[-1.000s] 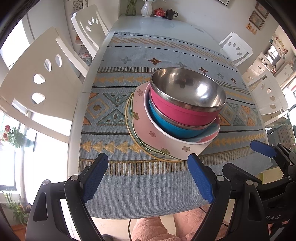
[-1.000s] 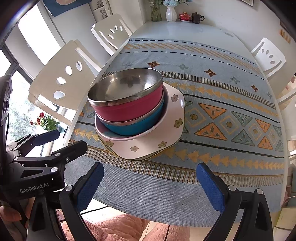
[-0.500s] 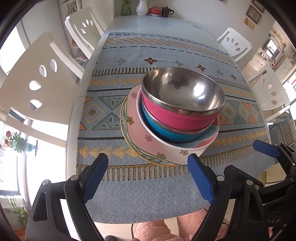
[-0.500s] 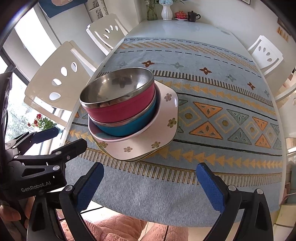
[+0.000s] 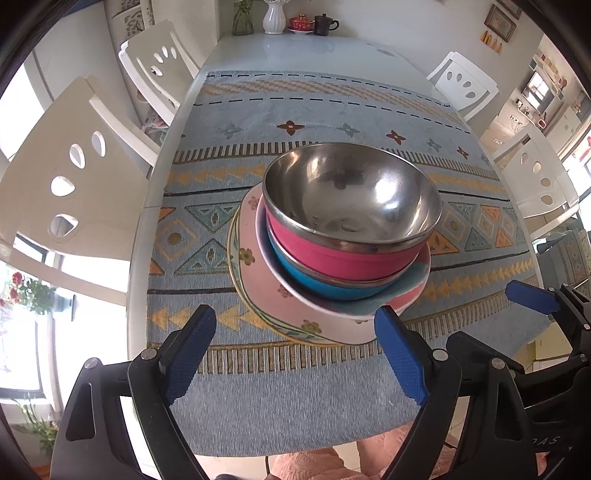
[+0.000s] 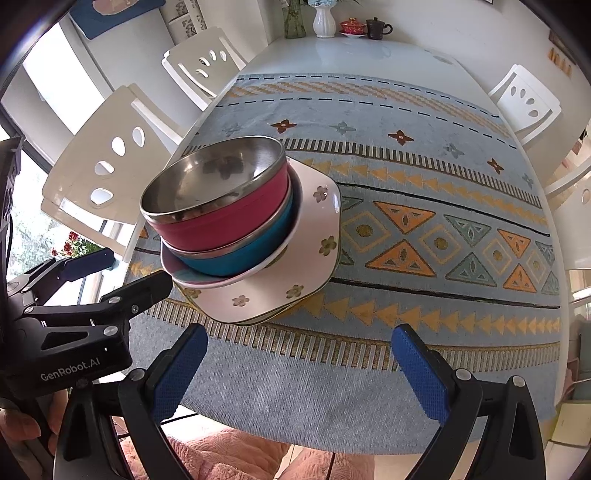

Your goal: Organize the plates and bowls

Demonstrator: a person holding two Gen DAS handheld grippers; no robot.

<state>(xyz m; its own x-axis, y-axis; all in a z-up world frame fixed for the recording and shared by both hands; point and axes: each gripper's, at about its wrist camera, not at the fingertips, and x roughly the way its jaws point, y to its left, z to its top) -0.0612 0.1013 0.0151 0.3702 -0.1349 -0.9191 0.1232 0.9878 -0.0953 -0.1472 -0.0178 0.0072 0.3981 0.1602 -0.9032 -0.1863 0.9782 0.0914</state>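
Left gripper (image 5: 291, 350): blue-padded fingers spread wide, holding nothing, hovering over the near edge of the patterned cloth (image 5: 295, 402). Its right fingertip (image 5: 388, 325) overlaps the near rim of the stack in view; whether it touches cannot be told.

Right gripper (image 6: 299, 358): fingers likewise spread wide, empty, also over the cloth's near edge, the stack ahead and left of its gap. The left gripper's body shows at the left margin of the right wrist view, one tip near the stack's lower left rim.

Stack, landmark for all else: pink bowl (image 5: 343, 251) with steel interior on top, nested in a blue bowl (image 5: 314, 280), which sits in a shallow white dish (image 5: 410, 291) with pink and teal inside. Under that a pink flowered plate (image 6: 288, 284), squarish with rounded corners, and beneath it a plate with a yellow-green rim (image 5: 258, 325), only its edge showing.

Stack rests on the cloth toward the near left part of the table (image 5: 321, 48).

Beyond the stack, far end of table: white vase (image 5: 274, 16), red lidded cup (image 5: 300, 23), dark mug (image 5: 325, 25).

White chairs (image 5: 74, 177) stand left and right of the stack.
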